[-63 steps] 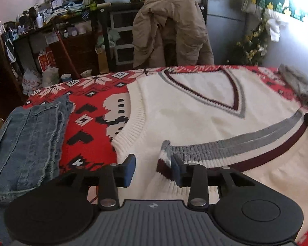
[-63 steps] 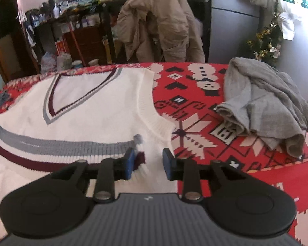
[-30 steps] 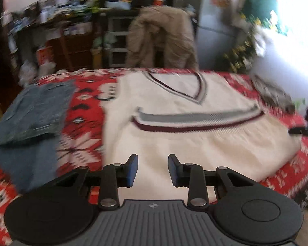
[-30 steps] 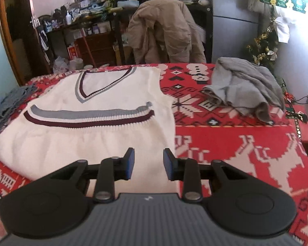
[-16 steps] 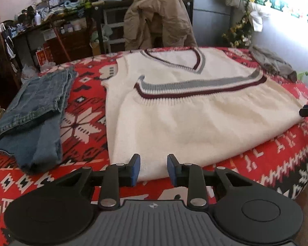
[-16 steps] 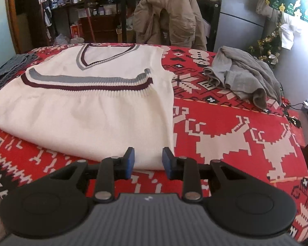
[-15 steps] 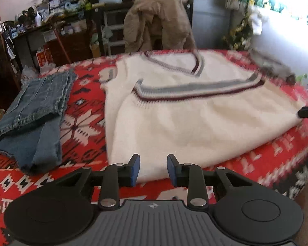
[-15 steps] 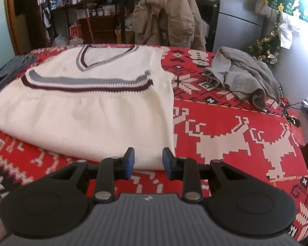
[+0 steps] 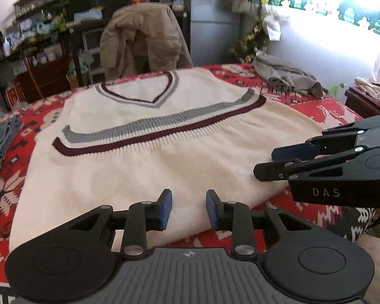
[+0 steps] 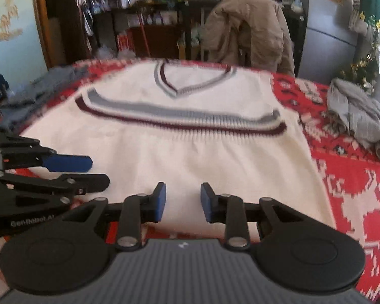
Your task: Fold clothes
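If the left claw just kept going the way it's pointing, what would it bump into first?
Most likely the cream knitted vest folded on the red patterned cloth. The left claw angles down at its near folded edge, jaws apart and empty. Depth is hard to judge.

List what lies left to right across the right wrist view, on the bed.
Left gripper → cream sweater vest → red patterned blanket → grey garment.

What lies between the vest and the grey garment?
Only bare red patterned cloth, between the vest and the grey garment, seen in the right wrist view.
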Action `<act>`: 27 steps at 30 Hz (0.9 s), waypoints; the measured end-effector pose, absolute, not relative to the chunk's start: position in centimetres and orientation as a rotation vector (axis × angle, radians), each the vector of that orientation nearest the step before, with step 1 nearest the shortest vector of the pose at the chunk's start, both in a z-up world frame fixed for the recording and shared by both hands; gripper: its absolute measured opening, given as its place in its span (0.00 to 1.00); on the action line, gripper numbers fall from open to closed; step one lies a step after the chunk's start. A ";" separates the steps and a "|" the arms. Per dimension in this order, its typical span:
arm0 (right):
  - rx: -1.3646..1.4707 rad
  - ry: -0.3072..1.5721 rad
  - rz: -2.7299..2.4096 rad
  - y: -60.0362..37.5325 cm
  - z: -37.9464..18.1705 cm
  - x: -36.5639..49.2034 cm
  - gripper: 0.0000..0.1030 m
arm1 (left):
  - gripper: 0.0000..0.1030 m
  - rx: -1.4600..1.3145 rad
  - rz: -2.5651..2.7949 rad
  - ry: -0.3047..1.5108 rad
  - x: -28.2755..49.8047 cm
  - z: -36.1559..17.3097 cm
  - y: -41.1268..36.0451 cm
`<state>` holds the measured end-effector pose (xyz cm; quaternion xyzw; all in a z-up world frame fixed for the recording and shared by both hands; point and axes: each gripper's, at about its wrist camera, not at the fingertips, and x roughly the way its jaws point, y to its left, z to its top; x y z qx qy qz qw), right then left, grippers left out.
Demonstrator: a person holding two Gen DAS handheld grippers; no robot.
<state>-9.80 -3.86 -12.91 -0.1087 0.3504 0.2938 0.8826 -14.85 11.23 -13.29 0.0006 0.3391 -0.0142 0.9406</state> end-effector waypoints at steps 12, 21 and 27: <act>-0.237 0.684 0.598 -4.9 -13.3 -12.0 0.34 | 0.32 -0.015 -0.001 0.678 -16.8 -13.4 11.3; -0.142 0.664 0.568 -7.7 -11.2 -9.3 0.34 | 0.32 -0.050 0.069 0.674 -14.8 -11.9 15.9; -0.179 0.667 0.544 -8.3 -10.4 -3.2 0.33 | 0.27 -0.033 0.129 0.725 -10.6 -12.1 21.3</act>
